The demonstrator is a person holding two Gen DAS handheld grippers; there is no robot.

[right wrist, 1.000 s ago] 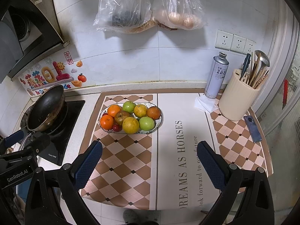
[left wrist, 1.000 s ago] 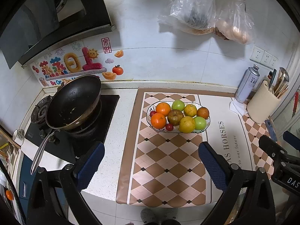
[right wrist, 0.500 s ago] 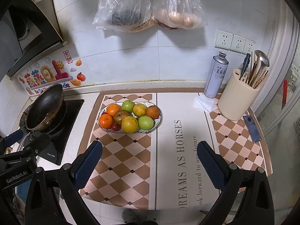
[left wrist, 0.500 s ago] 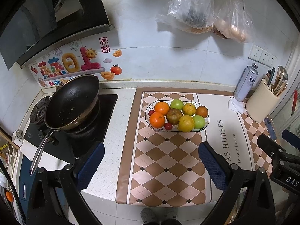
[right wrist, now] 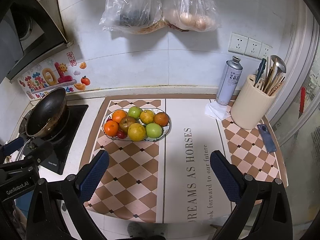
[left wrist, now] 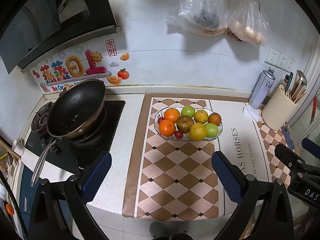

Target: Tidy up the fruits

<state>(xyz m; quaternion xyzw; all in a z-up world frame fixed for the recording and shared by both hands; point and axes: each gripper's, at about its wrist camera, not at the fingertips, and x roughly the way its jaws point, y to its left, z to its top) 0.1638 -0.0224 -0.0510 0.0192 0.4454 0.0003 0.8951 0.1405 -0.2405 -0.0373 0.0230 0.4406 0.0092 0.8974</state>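
An oval plate (left wrist: 218, 135) (right wrist: 167, 129) stands on the checked mat, piled with several fruits: oranges (left wrist: 167, 127) (right wrist: 111, 128), green apples (left wrist: 211, 130) (right wrist: 153, 130), yellow citrus (left wrist: 197, 131) (right wrist: 136, 132), a brown apple (left wrist: 185, 124) (right wrist: 127, 124) and small red fruits (left wrist: 178, 134) (right wrist: 121, 134). My left gripper (left wrist: 161, 171) hangs open over the mat's near part, short of the plate, with nothing between its fingers. My right gripper (right wrist: 159, 170) is open too, above the mat's printed panel, to the right of the plate and nearer than it.
A black pan (left wrist: 77, 108) (right wrist: 47, 112) sits on the stove at left. At the back right stand a spray can (right wrist: 230, 81), a cream utensil holder (right wrist: 252, 104), a white tissue (right wrist: 216, 110) and a phone (right wrist: 267, 138). Plastic bags (right wrist: 158, 6) hang on the wall above.
Both views have shifted slightly; the plate and pan sit a touch further left and lower in frame. Both grippers stay open and nothing on the counter has moved.
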